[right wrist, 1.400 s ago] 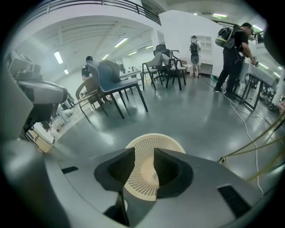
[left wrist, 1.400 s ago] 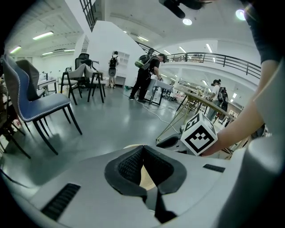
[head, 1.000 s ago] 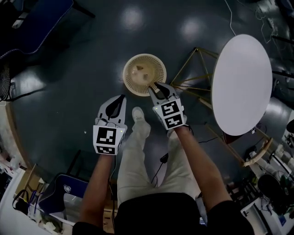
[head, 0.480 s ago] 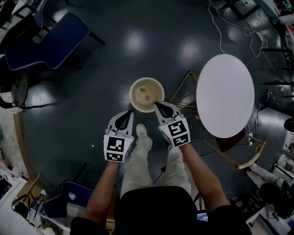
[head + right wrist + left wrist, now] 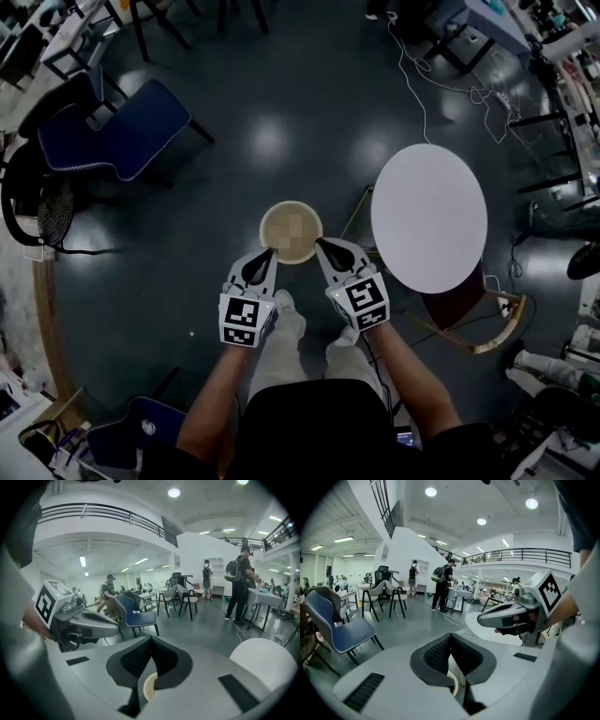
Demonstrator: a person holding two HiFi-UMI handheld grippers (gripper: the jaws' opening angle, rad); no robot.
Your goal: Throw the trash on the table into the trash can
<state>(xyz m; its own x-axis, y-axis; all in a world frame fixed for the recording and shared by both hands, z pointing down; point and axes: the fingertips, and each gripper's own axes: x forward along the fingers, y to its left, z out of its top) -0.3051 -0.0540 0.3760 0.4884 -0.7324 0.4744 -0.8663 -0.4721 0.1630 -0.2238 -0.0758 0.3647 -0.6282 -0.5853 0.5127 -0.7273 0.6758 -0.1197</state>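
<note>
**Operator:** Listing what my screens show, item by item. Item one: left gripper (image 5: 262, 260), jaws pressed flat together, nothing between the pads.

**Desk:** And its partner?

**Operator:** Item two: right gripper (image 5: 322, 245), jaws likewise closed on themselves, holding nothing. The two are level and side by side, apart from each other, with their tips pointing away from the body.

**Desk:** The bin?

**Operator:** Item three: trash can (image 5: 269, 221), round, cream, slatted. It stands upright on the dark floor (image 5: 187, 244), just ahead of both sets of tips. In each gripper view I can see a sliver of its rim below the closed jaws. I can't make out what lies inside it.

**Desk:** The table?

**Operator:** Item four: table (image 5: 429, 217), round white top on a gold wire frame, just to the right of the can (the frame sits near the can's rim, and I can't tell whether they touch).

**Desk:** Anything else?

**Operator:** Item five: blue chair (image 5: 117, 141), well off to the far left. Item six: white cable (image 5: 424, 89), trailing across the floor beyond the table. Item seven: pale trousers (image 5: 281, 352), directly below the grippers.
</note>
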